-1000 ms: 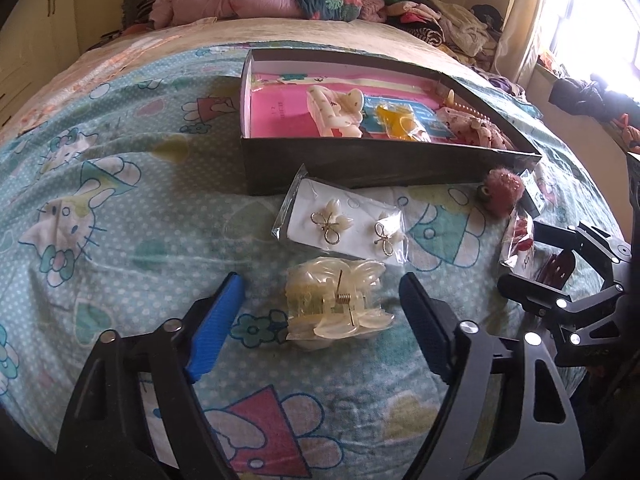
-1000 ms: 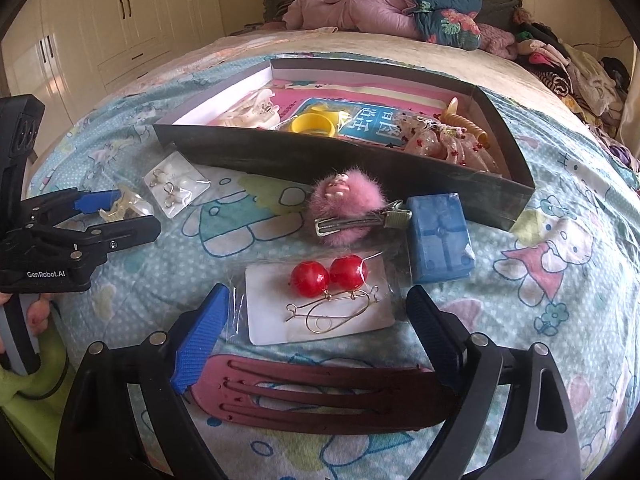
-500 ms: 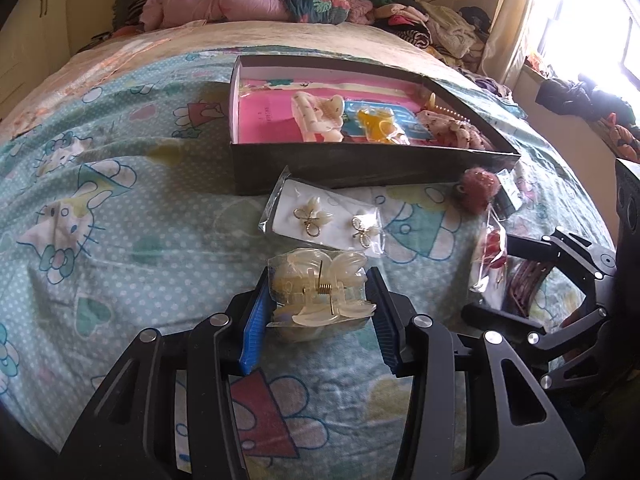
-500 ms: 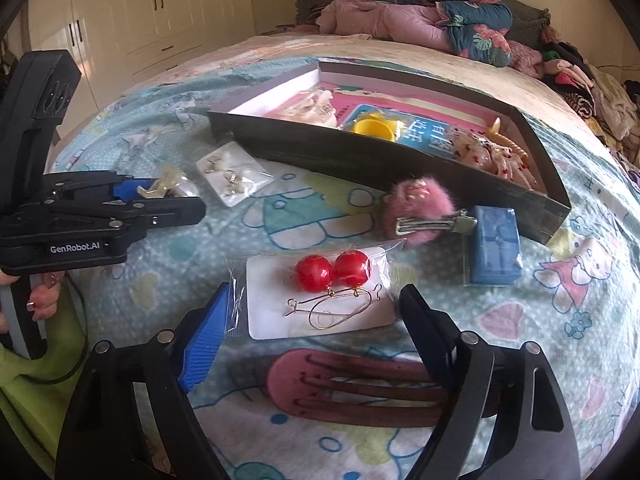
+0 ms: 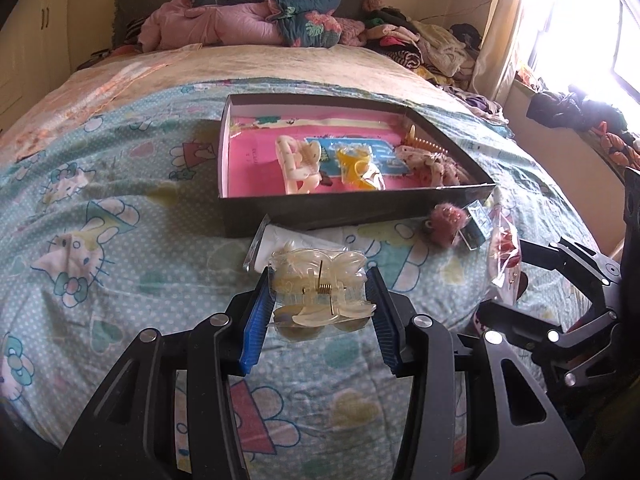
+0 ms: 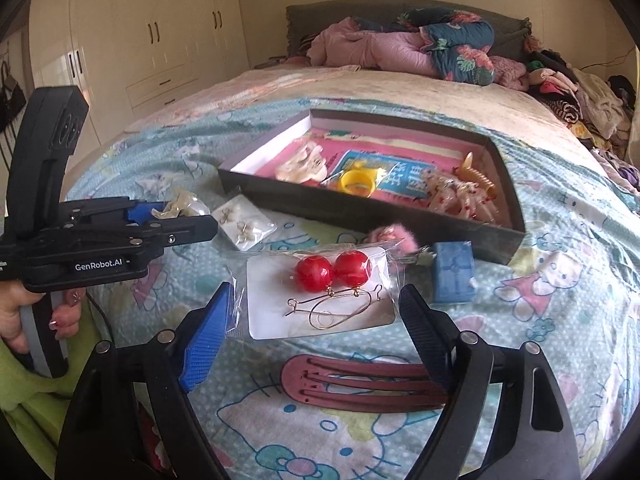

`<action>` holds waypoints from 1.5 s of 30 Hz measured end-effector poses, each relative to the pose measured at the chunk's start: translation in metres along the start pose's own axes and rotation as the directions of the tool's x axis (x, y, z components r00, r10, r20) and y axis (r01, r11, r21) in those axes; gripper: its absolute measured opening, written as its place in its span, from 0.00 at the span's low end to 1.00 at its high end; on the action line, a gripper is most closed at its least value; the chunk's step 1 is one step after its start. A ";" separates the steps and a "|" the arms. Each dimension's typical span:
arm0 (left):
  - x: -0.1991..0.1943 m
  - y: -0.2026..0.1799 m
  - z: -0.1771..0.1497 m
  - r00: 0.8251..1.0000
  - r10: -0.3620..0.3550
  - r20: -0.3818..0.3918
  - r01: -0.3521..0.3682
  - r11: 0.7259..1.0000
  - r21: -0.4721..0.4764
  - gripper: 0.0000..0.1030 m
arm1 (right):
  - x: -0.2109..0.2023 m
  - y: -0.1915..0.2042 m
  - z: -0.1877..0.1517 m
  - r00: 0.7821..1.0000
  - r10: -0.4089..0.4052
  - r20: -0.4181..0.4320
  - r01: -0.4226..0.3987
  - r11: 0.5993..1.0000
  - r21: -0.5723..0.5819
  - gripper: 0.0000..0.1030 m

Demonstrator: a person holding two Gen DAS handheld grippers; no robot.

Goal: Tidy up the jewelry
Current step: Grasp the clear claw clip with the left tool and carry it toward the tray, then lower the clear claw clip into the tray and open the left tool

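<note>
My left gripper (image 5: 320,300) is shut on a bagged cream butterfly hair claw (image 5: 320,288) and holds it above the bed, in front of the dark open box (image 5: 304,212). The box holds a white claw (image 5: 296,164), a yellow item (image 5: 356,164) and a spotted clip (image 5: 436,164). My right gripper (image 6: 316,316) is open, its fingers either side of a bagged card of red ball earrings (image 6: 320,300). A maroon comb (image 6: 360,380) lies below it. The left gripper (image 6: 168,224) with the claw also shows in the right wrist view.
A white card of bow earrings (image 6: 244,222), a pink fluffy clip (image 6: 394,236) and a small blue box (image 6: 454,276) lie in front of the box. Piled clothes (image 5: 248,20) sit at the bed's head. Wardrobes (image 6: 132,40) stand left; a window (image 5: 580,32) is at the right.
My left gripper closed on the cream claw and lifted it off the bed toward the box. My right gripper moved forward from the maroon comb to around the red earring card, still open.
</note>
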State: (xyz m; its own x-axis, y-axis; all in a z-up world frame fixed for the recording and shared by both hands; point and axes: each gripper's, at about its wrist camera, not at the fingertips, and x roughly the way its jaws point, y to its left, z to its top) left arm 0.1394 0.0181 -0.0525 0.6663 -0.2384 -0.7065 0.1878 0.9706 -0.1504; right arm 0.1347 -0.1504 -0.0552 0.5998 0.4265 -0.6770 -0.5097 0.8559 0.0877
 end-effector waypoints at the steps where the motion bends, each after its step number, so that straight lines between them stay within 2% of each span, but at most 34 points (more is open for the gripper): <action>1: -0.001 -0.001 0.002 1.000 -0.002 0.006 0.002 1.000 0.001 0.36 | -0.003 -0.002 0.001 1.000 -0.004 0.008 0.004 1.000 0.007 0.78; 18: 0.008 -0.029 0.026 0.999 -0.034 0.031 0.033 0.999 0.041 0.36 | -0.030 -0.041 0.005 0.995 -0.081 0.065 0.075 0.993 0.090 0.78; 45: 0.041 -0.056 0.067 0.996 -0.077 0.042 0.073 0.993 0.092 0.36 | -0.028 -0.088 0.024 0.984 -0.159 0.079 0.145 0.977 0.154 0.78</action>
State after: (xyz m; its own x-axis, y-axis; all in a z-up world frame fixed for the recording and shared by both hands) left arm 0.2042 -0.0481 -0.0270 0.6797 -0.3137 -0.6630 0.3017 0.9435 -0.1371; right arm 0.1782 -0.2307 -0.0263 0.7200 0.3072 -0.6222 -0.3161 0.9434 0.1001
